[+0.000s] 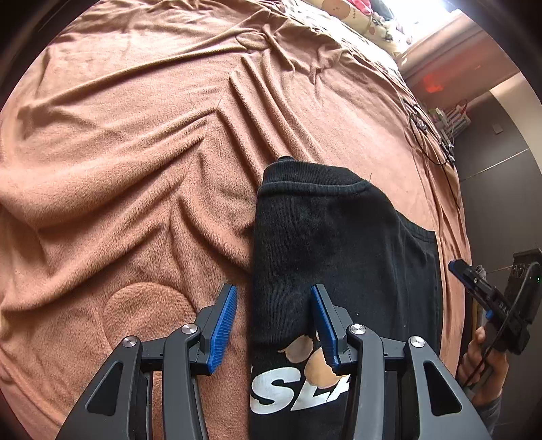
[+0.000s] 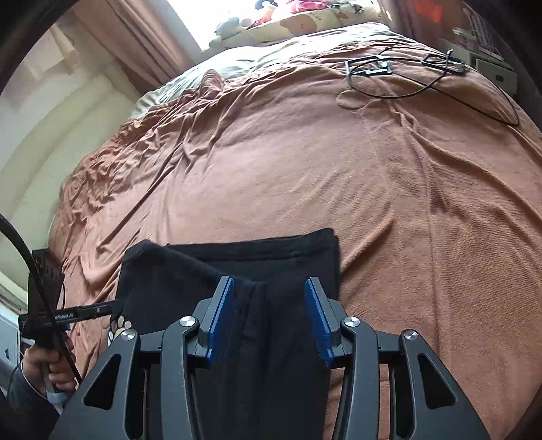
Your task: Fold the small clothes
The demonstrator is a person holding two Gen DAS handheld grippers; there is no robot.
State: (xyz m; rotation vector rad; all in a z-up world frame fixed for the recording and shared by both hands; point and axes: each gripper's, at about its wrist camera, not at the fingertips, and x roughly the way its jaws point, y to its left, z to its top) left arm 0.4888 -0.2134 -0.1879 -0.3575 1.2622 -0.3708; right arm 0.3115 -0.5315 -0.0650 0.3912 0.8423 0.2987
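Observation:
A black garment (image 1: 325,237) with a white and tan print lies folded on the brown blanket (image 1: 135,169). My left gripper (image 1: 274,294) hovers open over the garment's left edge: one blue pad is above the blanket, the other above the cloth, and neither presses. In the right wrist view the same garment (image 2: 271,260) lies under my right gripper (image 2: 269,284), which is open with a raised crease of cloth between its pads. The left gripper (image 2: 108,307) also shows there, its tip at the garment's left edge. The right gripper (image 1: 464,270) appears at the right rim of the left wrist view.
Black cables and small frames (image 2: 389,71) lie on the blanket far to the right. Patterned pillows (image 2: 305,23) sit at the head of the bed. A cream wall and curtain (image 2: 135,34) run along the left. A hand (image 2: 44,362) holds the left gripper's handle.

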